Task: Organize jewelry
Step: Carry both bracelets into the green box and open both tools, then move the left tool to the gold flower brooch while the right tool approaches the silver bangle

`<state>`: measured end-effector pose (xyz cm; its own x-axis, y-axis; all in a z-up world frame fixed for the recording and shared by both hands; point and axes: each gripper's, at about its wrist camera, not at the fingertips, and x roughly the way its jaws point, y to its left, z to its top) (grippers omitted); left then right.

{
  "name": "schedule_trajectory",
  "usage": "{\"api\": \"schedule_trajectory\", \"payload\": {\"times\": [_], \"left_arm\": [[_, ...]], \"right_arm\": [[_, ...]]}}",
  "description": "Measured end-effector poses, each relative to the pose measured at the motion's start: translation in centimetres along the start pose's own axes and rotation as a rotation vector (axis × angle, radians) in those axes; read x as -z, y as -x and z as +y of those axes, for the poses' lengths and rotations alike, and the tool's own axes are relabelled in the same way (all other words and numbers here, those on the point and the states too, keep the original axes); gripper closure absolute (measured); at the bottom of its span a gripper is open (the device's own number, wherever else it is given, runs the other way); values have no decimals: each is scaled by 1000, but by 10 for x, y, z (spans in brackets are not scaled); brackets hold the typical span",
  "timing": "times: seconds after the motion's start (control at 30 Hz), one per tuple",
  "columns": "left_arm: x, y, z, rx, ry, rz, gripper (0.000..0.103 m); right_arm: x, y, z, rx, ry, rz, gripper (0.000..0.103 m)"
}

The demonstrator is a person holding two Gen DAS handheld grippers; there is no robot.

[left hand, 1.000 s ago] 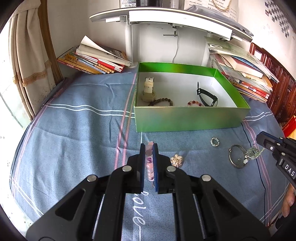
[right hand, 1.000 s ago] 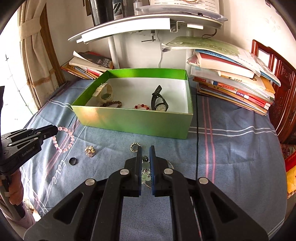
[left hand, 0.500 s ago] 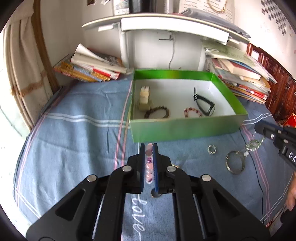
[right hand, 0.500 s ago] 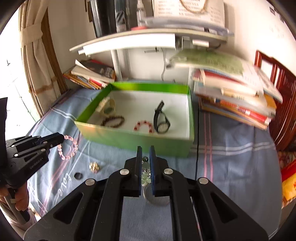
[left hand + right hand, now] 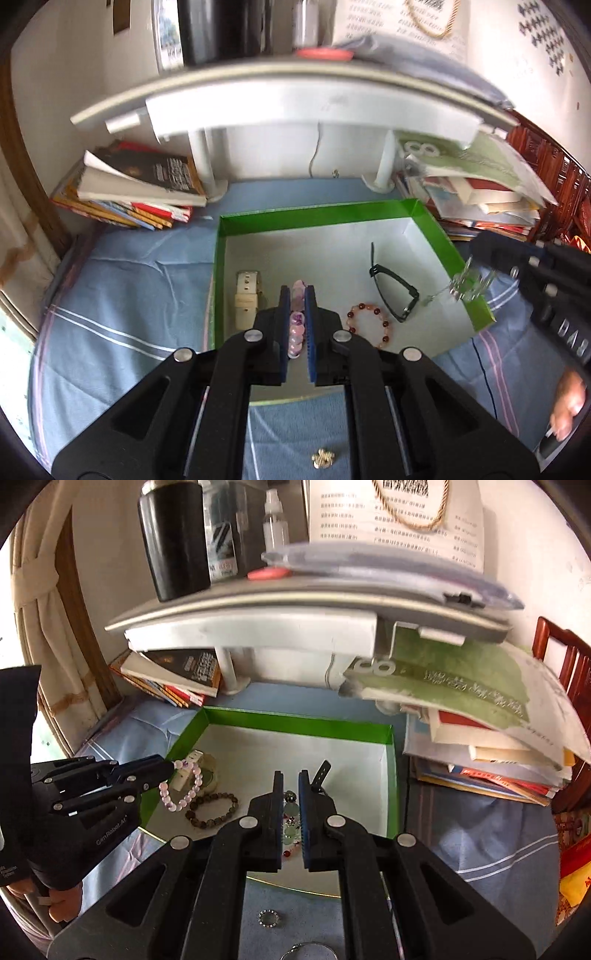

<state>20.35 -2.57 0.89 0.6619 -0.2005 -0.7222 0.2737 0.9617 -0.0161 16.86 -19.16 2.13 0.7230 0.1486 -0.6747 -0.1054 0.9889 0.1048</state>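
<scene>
My left gripper (image 5: 296,291) is shut on a pink bead bracelet (image 5: 296,325) and hangs over the left part of the green box (image 5: 317,214). From the right wrist view the left gripper (image 5: 168,770) dangles that pink bracelet (image 5: 181,790) above a white watch (image 5: 247,295). My right gripper (image 5: 291,775) is shut on a charm of green and clear beads (image 5: 290,823), above the box's front. In the left wrist view the right gripper (image 5: 480,251) holds the silver charm (image 5: 469,280) over the box's right wall. Inside lie a black watch (image 5: 395,291), a red bead bracelet (image 5: 369,325) and a brown bead bracelet (image 5: 212,810).
On the blue cloth in front of the box lie a gold brooch (image 5: 323,458) and a small silver ring (image 5: 269,918). Book stacks stand at the left (image 5: 140,192) and right (image 5: 480,720). A grey shelf (image 5: 295,107) overhangs the back. A wooden chair (image 5: 569,664) is far right.
Both grippers have moved forward and up, from over the cloth to over the green box, each still carrying its piece. The box now fills the middle of both views.
</scene>
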Motion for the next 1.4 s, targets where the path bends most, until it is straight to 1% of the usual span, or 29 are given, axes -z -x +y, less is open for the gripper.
{"api": "schedule_trajectory", "payload": {"times": [0.03, 0.07, 0.1, 0.13, 0.2, 0.27, 0.33, 0.4, 0.5, 0.53, 0.57, 0.63, 0.7, 0.8, 0.87, 0.93, 1.0, 1.03, 1.2, 1.3, 1.4], "left_arm": [[0, -8, 2, -4, 13, 3, 94], [0, -15, 4, -7, 22, 4, 91], [1, -17, 5, -14, 25, 10, 76], [2, -18, 5, -25, 26, 13, 64], [7, -9, 5, -41, 11, -6, 62], [17, 5, 5, -66, -7, -18, 59], [30, 17, 5, -107, -17, -14, 52], [49, 26, 6, -127, -16, 1, 52], [83, 27, 8, -90, 4, 55, 51], [93, 26, 8, -81, 13, 75, 48], [105, 24, 7, -69, 19, 98, 46], [122, 22, 5, -50, 28, 123, 44], [134, 18, 0, -26, 24, 145, 42], [145, 9, -9, -18, 8, 174, 38], [148, 4, -15, -19, -6, 189, 38], [149, 1, -19, -22, -14, 193, 38], [150, -2, -23, -29, -18, 191, 38], [151, -3, -24, -39, -16, 191, 38], [149, -8, -27, -59, -16, 184, 38], [149, -6, -30, -72, -23, 161, 38], [149, -10, -28, -75, 0, 156, 41]], "right_arm": [[3, -8, 1, 15, 5, 10, 91], [6, -14, 1, 37, 14, 19, 85], [10, -18, 1, 58, 20, 32, 73], [13, -18, 0, 57, 17, 46, 66], [21, -8, -2, 37, -2, 53, 65], [31, 9, -4, 45, 3, 46, 60], [46, 28, -9, 53, 5, 33, 56], [66, 42, -14, 68, 6, 42, 56], [104, 46, -24, 123, -8, 89, 56], [115, 44, -28, 141, -14, 116, 56], [125, 41, -32, 148, -28, 144, 57], [142, 34, -41, 135, -62, 192, 57], [155, 29, -45, 129, -86, 220, 57], [165, 25, -44, 107, -104, 246, 58], [169, 20, -38, 105, -93, 258, 61], [170, 16, -33, 110, -79, 267, 70], [172, 10, -32, 130, -80, 276, 77], [173, 9, -33, 137, -84, 278, 78], [176, 10, -27, 162, -51, 254, 79], [176, 9, -29, 157, -59, 249, 78], [175, 8, -29, 156, -66, 249, 78]]}}
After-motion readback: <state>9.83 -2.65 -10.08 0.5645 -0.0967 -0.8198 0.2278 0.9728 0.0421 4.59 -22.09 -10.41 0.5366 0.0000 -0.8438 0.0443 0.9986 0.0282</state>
